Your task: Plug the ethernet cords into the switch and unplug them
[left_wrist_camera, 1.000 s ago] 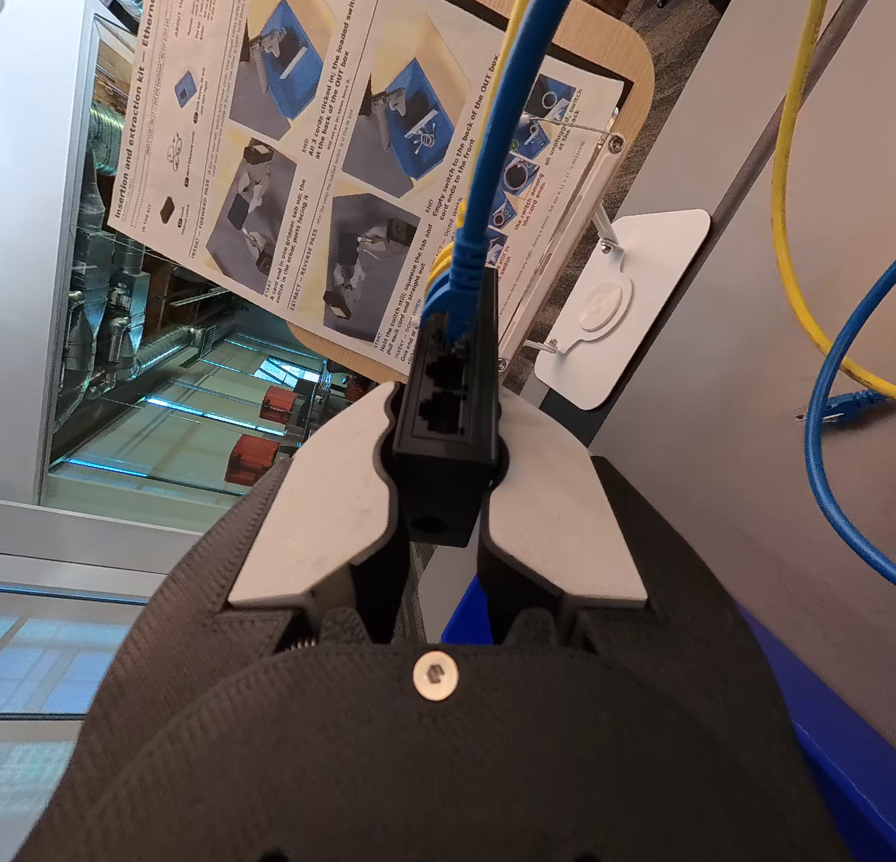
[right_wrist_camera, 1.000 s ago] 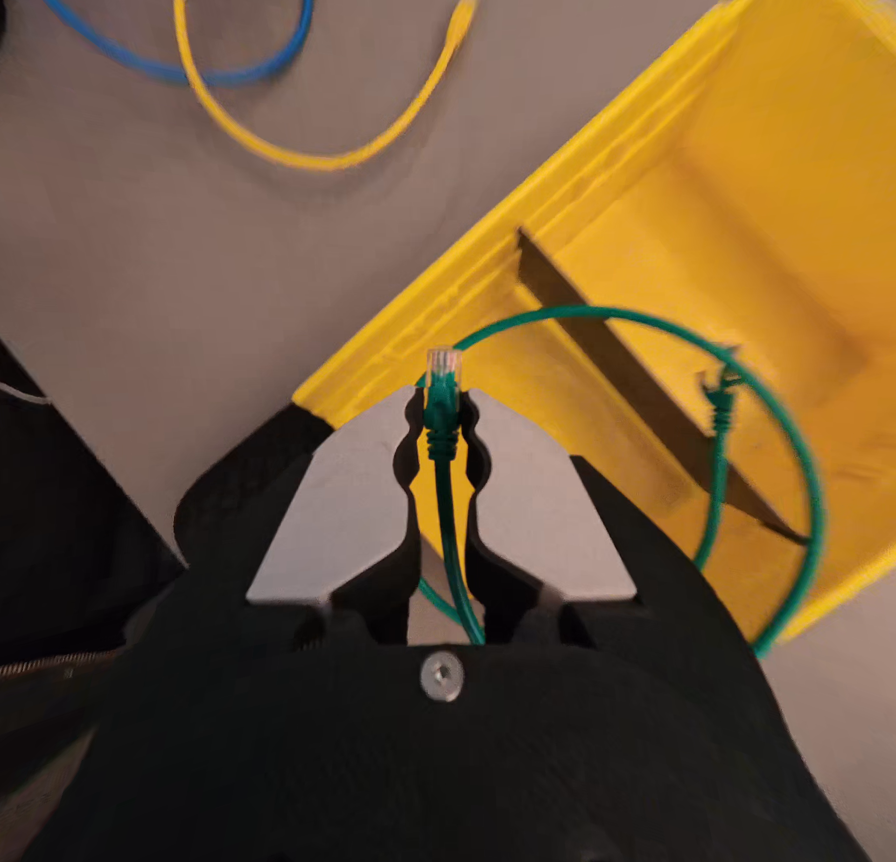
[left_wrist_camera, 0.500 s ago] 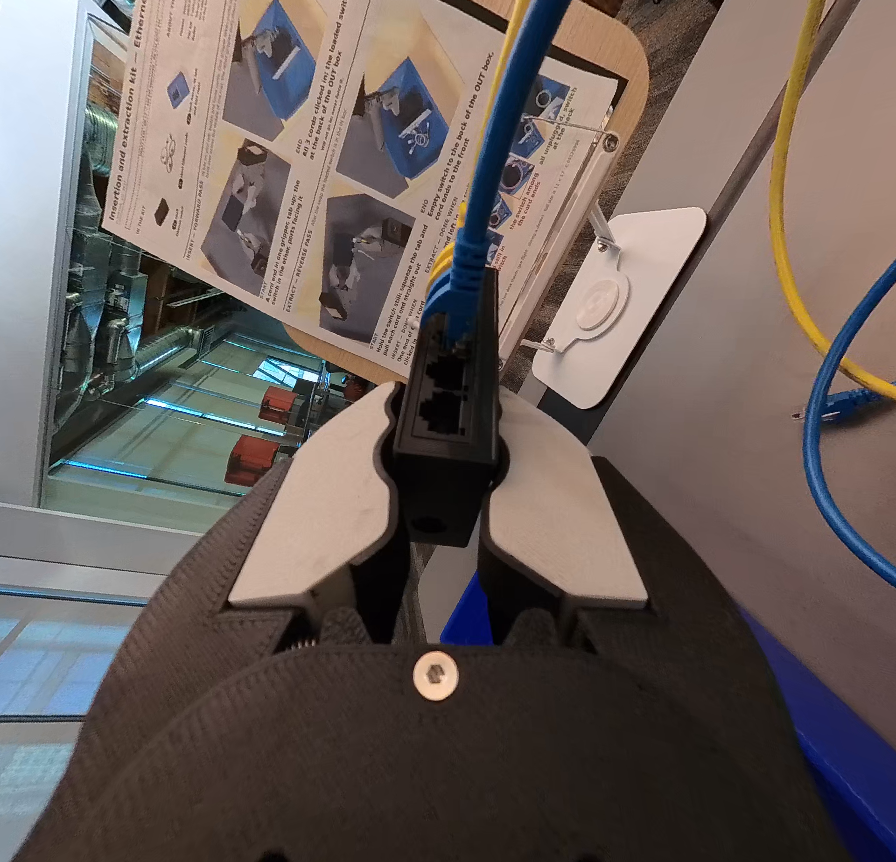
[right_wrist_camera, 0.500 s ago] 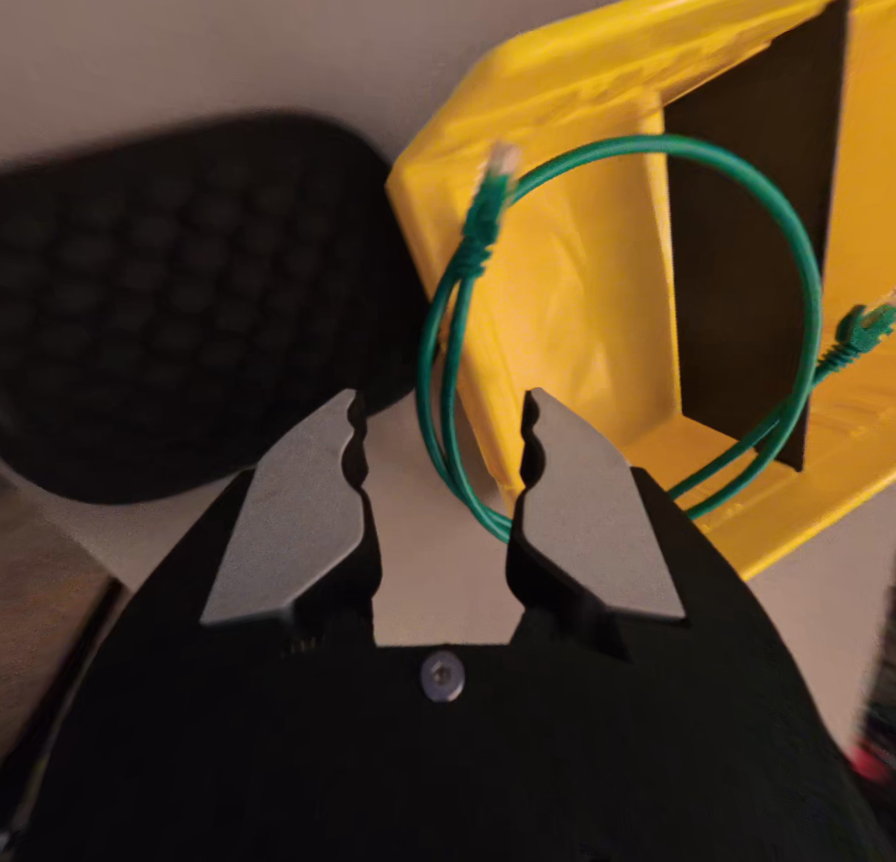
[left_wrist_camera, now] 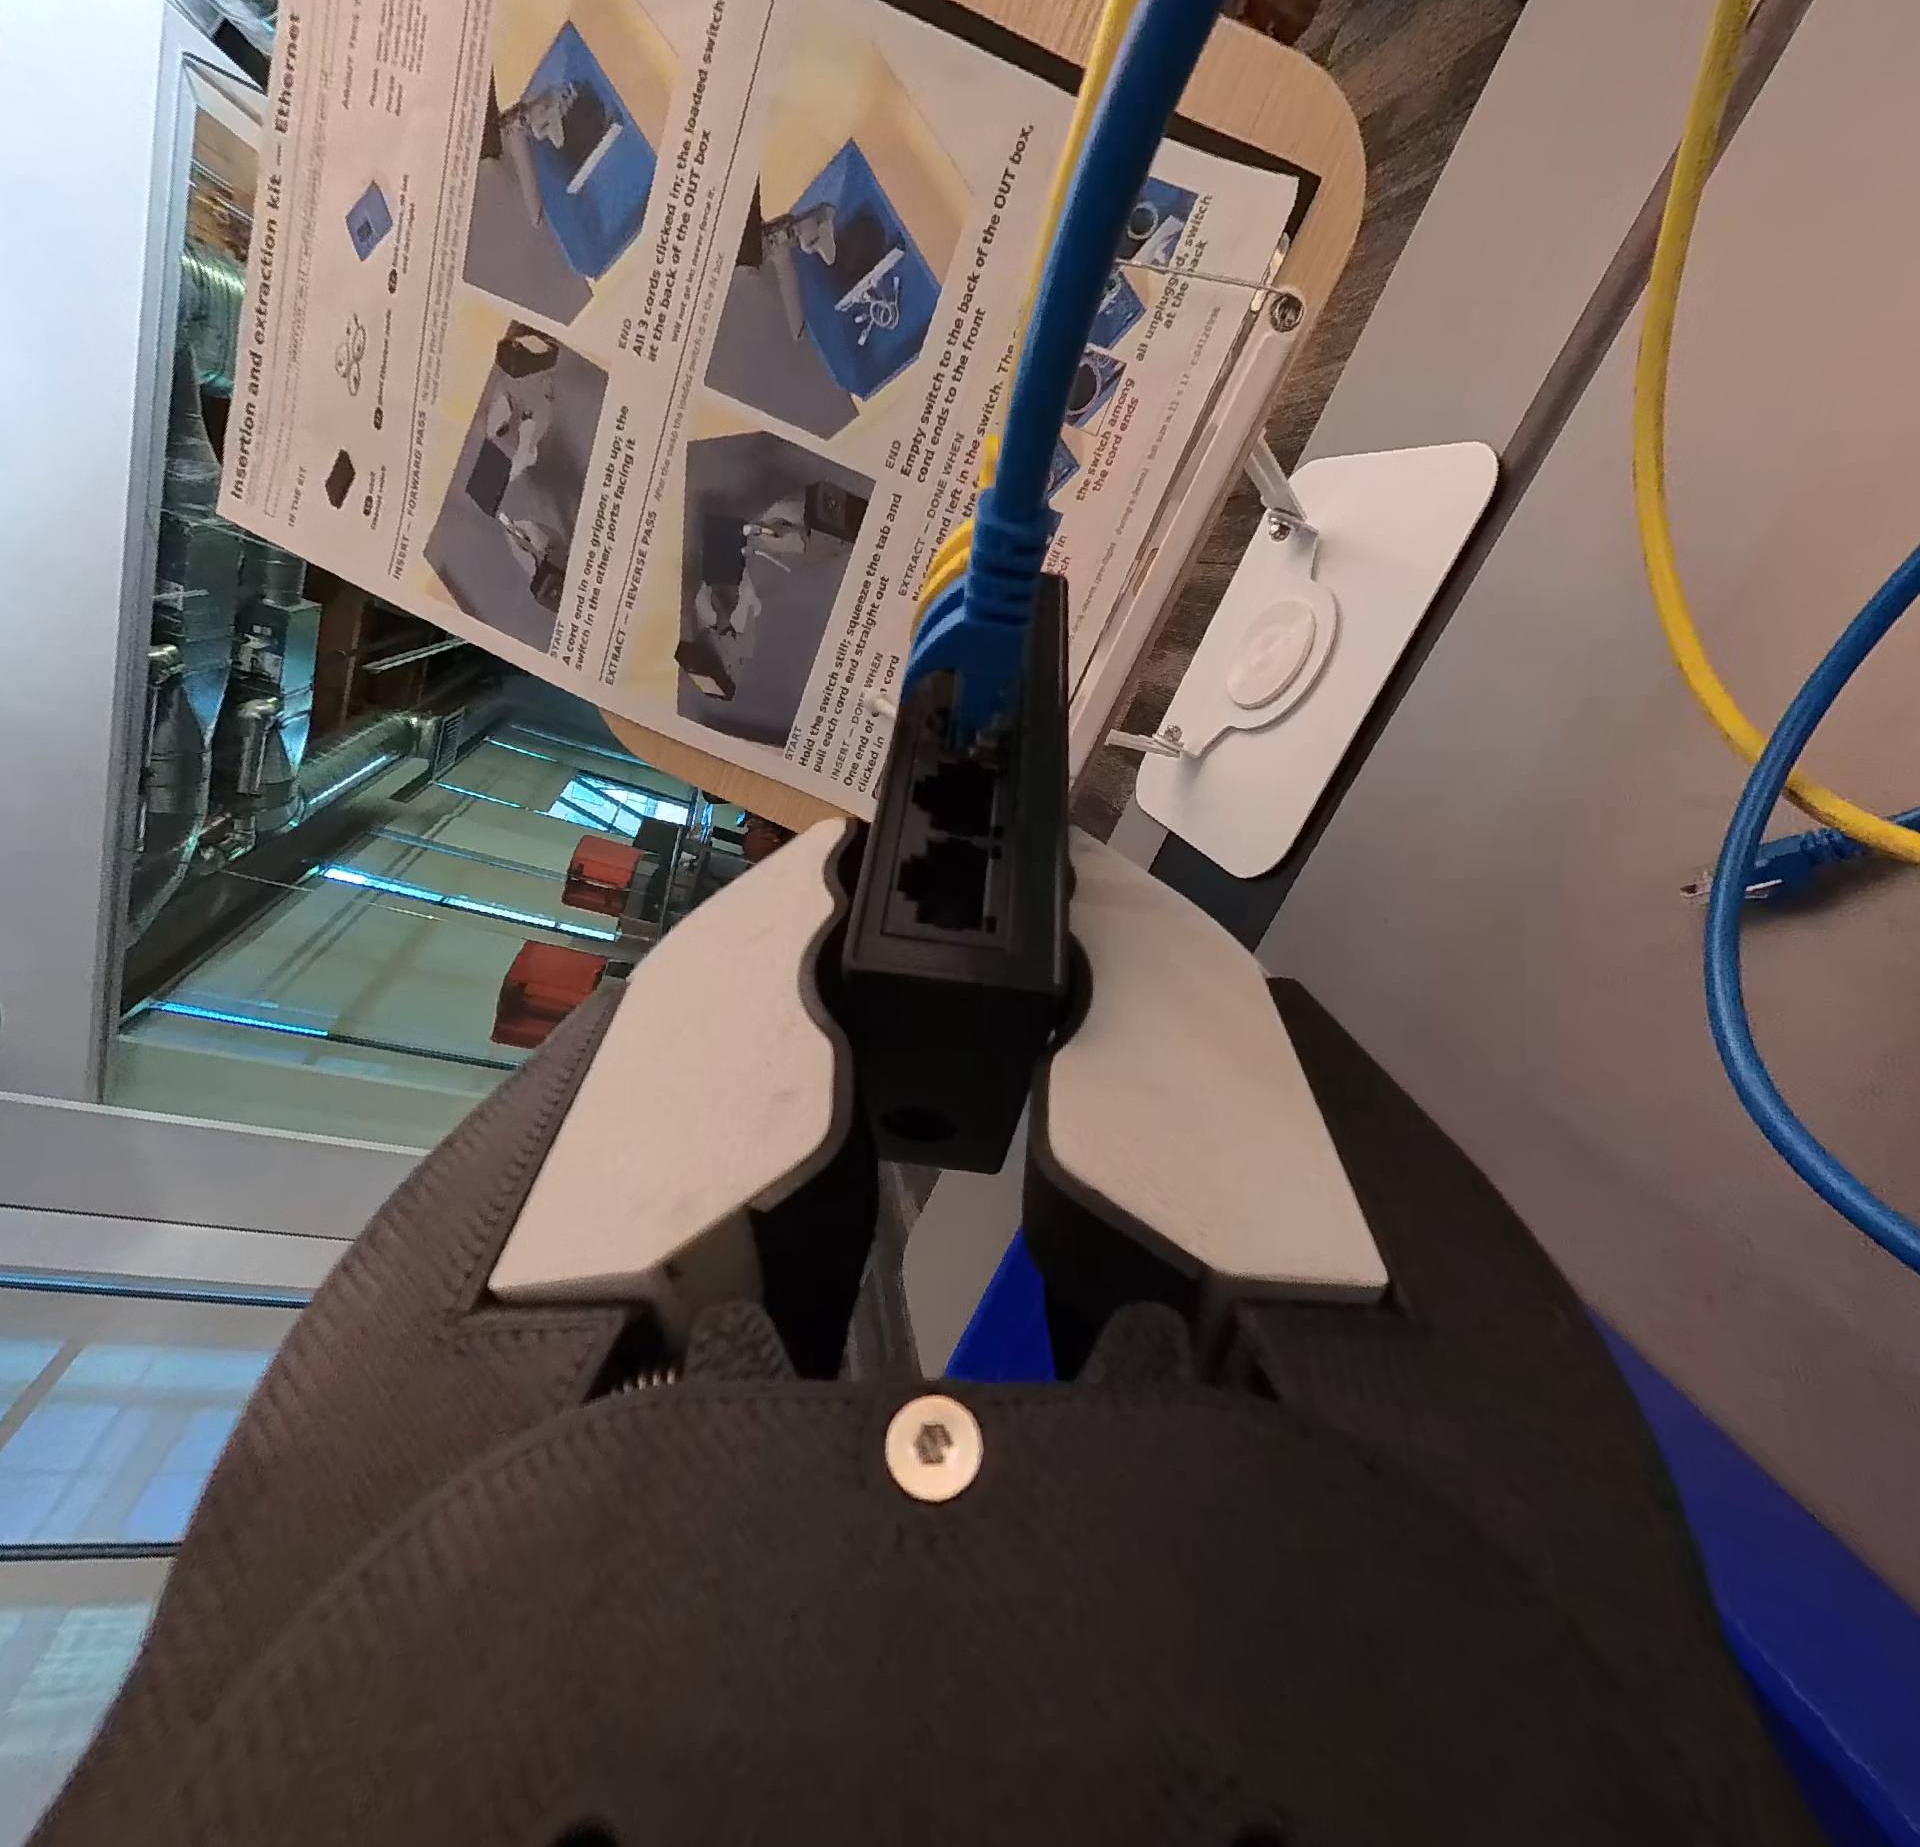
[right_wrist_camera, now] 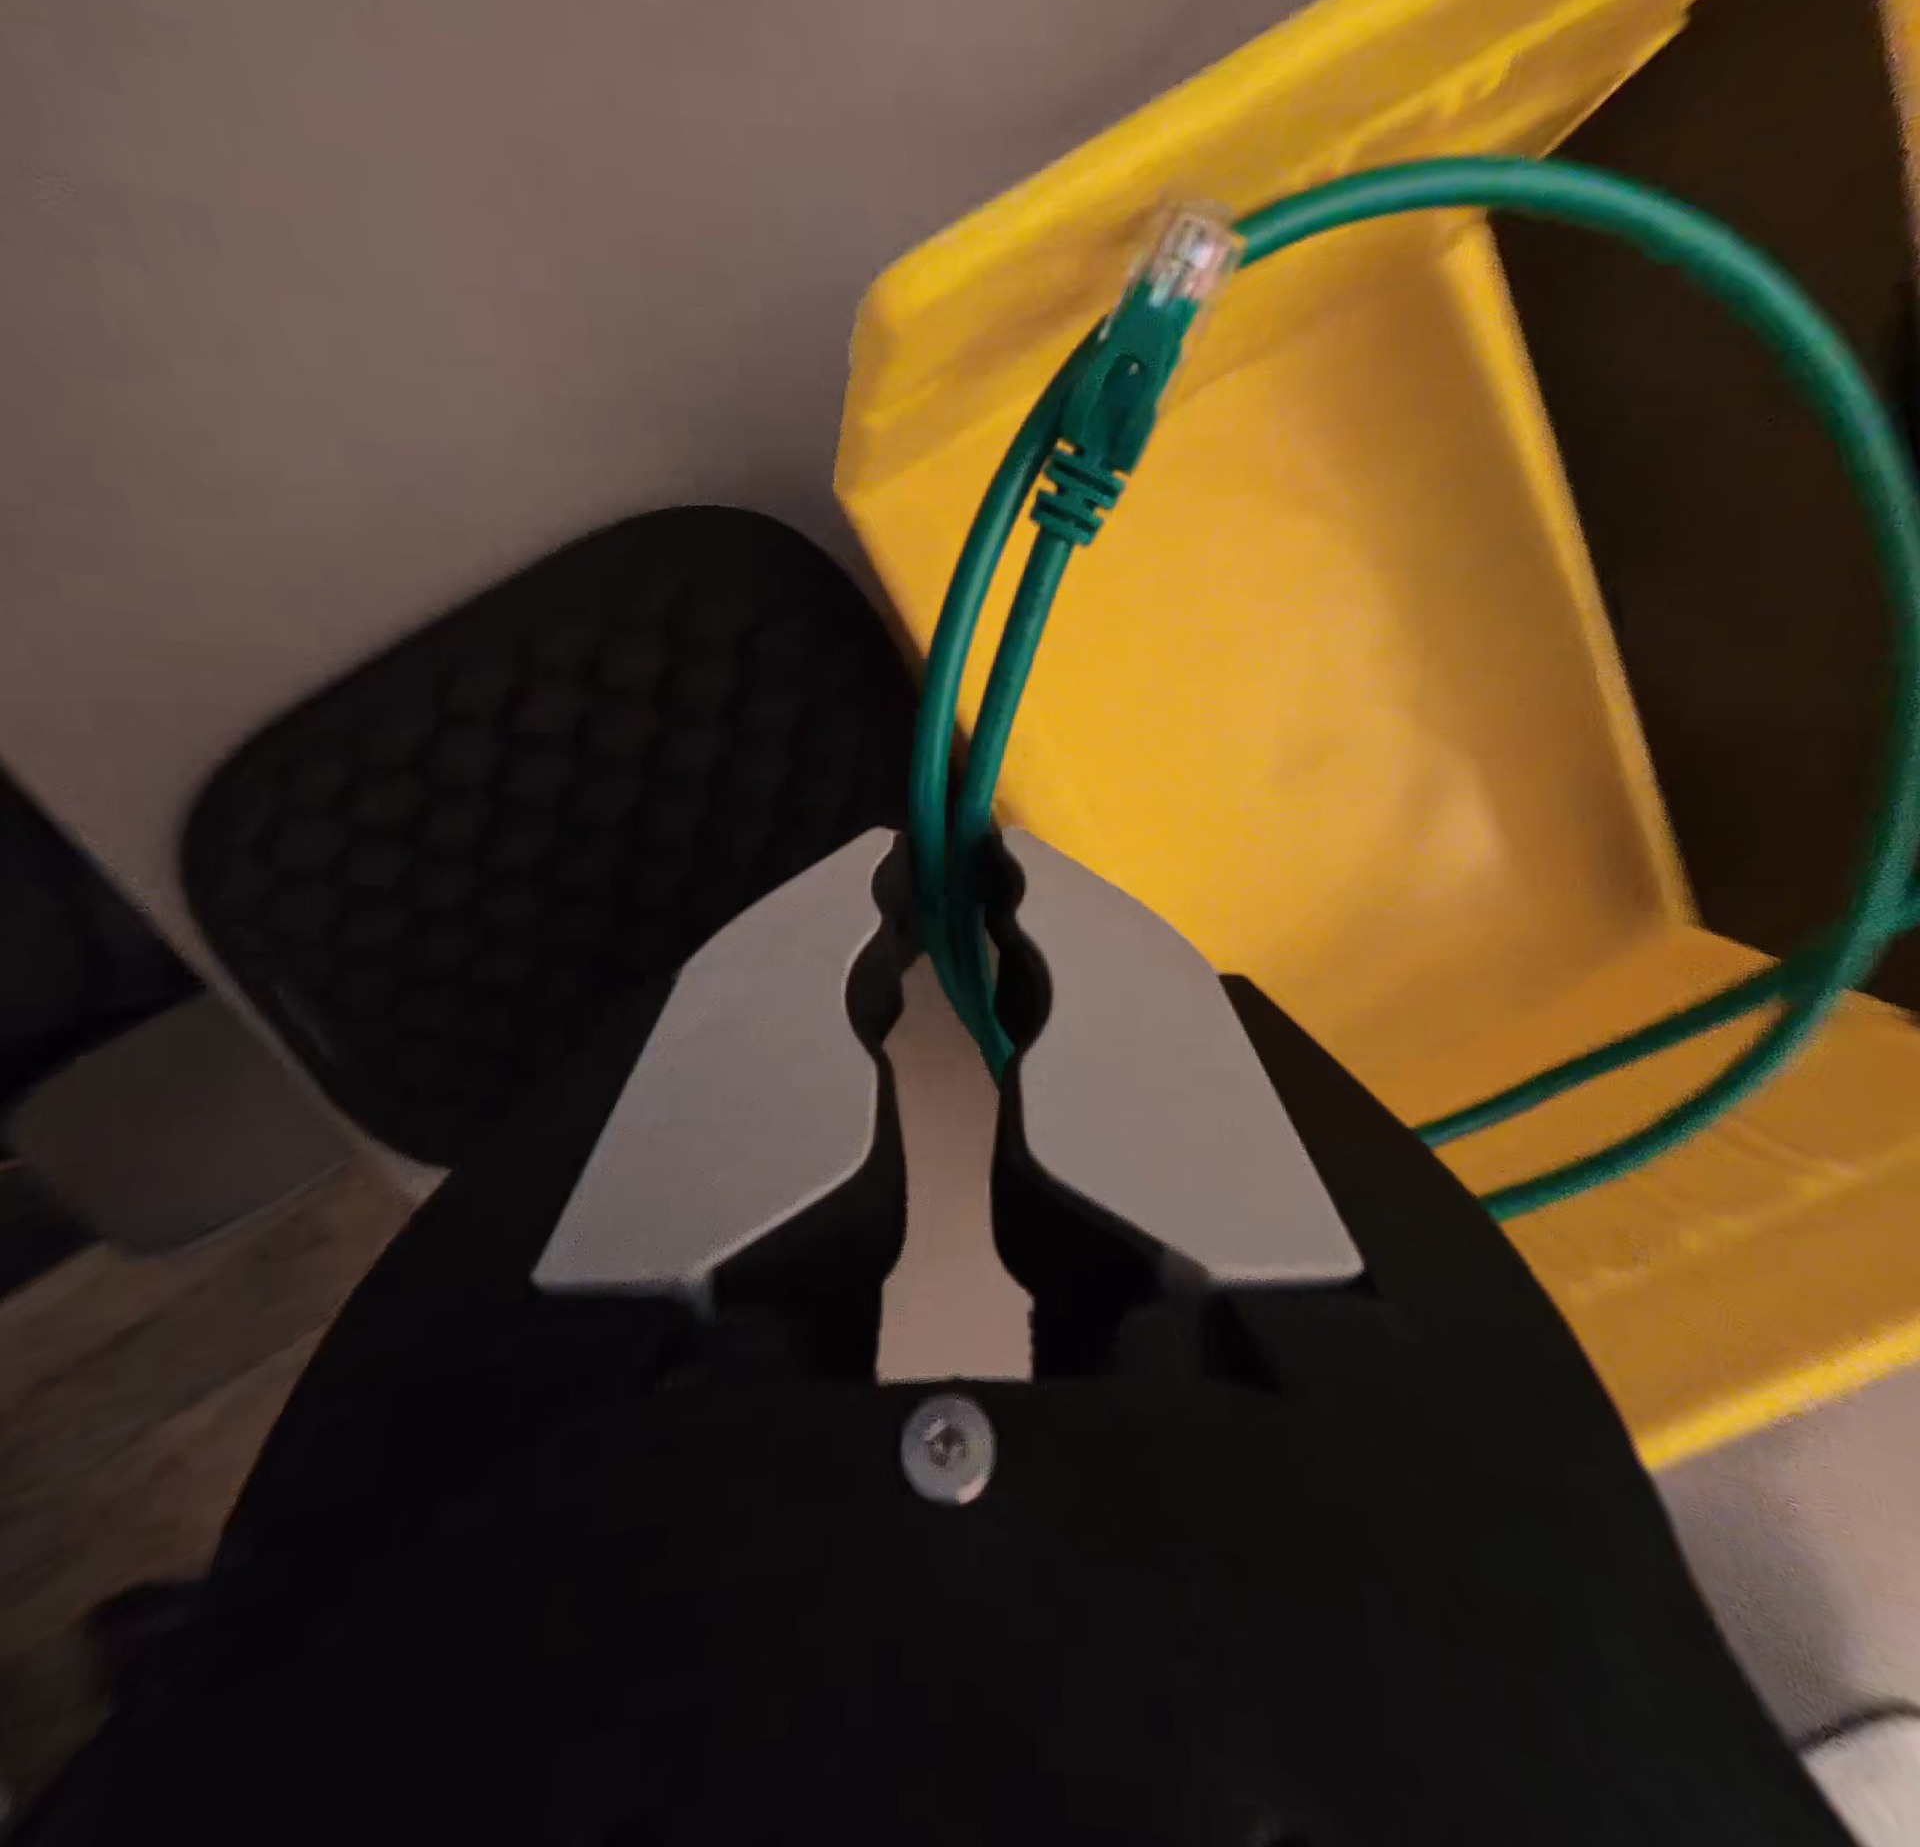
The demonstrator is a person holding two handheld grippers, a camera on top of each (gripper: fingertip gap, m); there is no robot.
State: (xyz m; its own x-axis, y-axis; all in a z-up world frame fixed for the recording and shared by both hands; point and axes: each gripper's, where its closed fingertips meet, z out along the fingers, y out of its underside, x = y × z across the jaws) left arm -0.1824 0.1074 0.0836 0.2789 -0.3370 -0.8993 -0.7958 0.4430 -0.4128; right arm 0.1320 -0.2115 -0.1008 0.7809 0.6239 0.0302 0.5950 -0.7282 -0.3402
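In the left wrist view my left gripper (left_wrist_camera: 956, 847) is shut on the black switch (left_wrist_camera: 961, 1018) and holds it upright off the table. A blue cord (left_wrist_camera: 1091, 270) is plugged into a far port, with a yellow cord (left_wrist_camera: 951, 566) plugged in just behind it. The two nearer ports are empty. In the right wrist view my right gripper (right_wrist_camera: 948, 852) is closed on two strands of the looped green cord (right_wrist_camera: 1766, 363). The green cord's clear-tipped plug (right_wrist_camera: 1148, 343) sticks out free well beyond the fingertips, over the yellow bin (right_wrist_camera: 1299, 758).
An instruction sheet (left_wrist_camera: 623, 343) on a white stand (left_wrist_camera: 1320, 654) stands behind the switch. The blue cord's loose end (left_wrist_camera: 1829, 841) and yellow cord slack (left_wrist_camera: 1673, 447) lie on the grey table. A blue bin edge (left_wrist_camera: 1766, 1610) shows low right. A black mesh pad (right_wrist_camera: 540, 789) lies left of the yellow bin. Some 50 cm of space lies between my two pairs of fingers.
My right gripper let go of the green plug, opened, then closed again on the cord's strands farther back from the plug. The left gripper and switch have not moved.
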